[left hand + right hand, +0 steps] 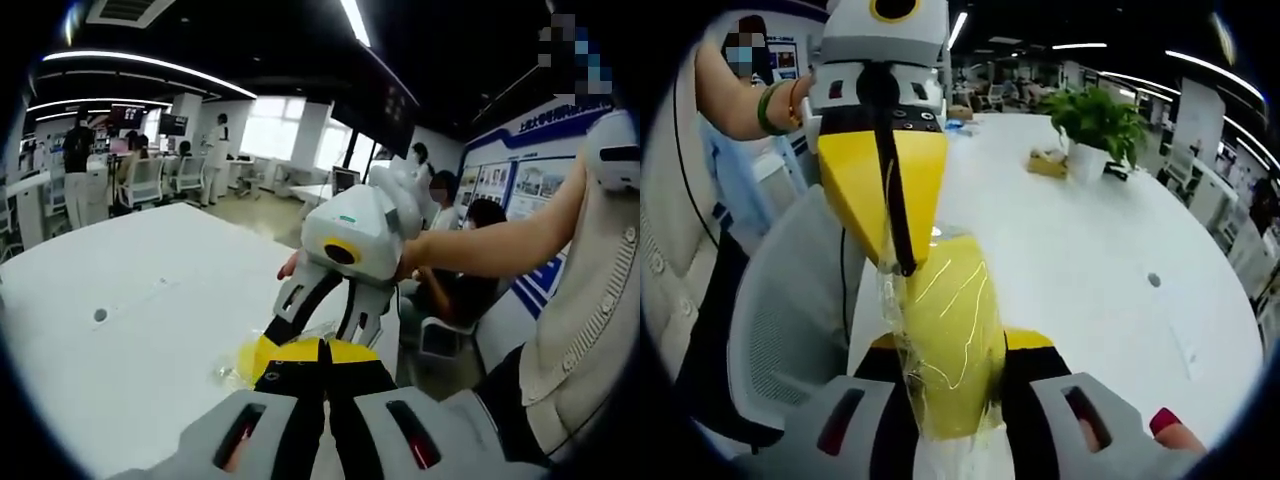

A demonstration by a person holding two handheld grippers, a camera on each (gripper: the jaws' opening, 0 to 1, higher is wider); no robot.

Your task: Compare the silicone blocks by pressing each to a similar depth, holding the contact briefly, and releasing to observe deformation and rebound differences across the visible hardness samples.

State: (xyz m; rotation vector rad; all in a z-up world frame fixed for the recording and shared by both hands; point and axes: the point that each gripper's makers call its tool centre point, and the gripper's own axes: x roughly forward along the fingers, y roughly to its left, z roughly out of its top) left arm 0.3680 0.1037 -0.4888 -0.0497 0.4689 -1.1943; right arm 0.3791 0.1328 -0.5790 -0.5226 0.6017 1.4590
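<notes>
Both grippers meet just off the near edge of the white tabletop (1090,240), sharing one yellow silicone block (950,340) wrapped in clear film (895,300).

In the right gripper view, the right gripper (950,400) has its jaws clamped on the lower end of the block, which stands up between them. The left gripper (890,250) comes down from above with its yellow jaws drawn together to a point — pinching the upper edge of the film or the block itself, though which one cannot be told.

In the left gripper view, the left gripper's own yellow tips (305,352) sit closed together against the crinkled film, with the right gripper (325,320) opposite.

Held this way, the sample is probably being steadied by one tool while the other squeezes or unwraps it, so the press lands squarely. A potted plant (1095,125) stands towards the far edge, well apart from the work.
</notes>
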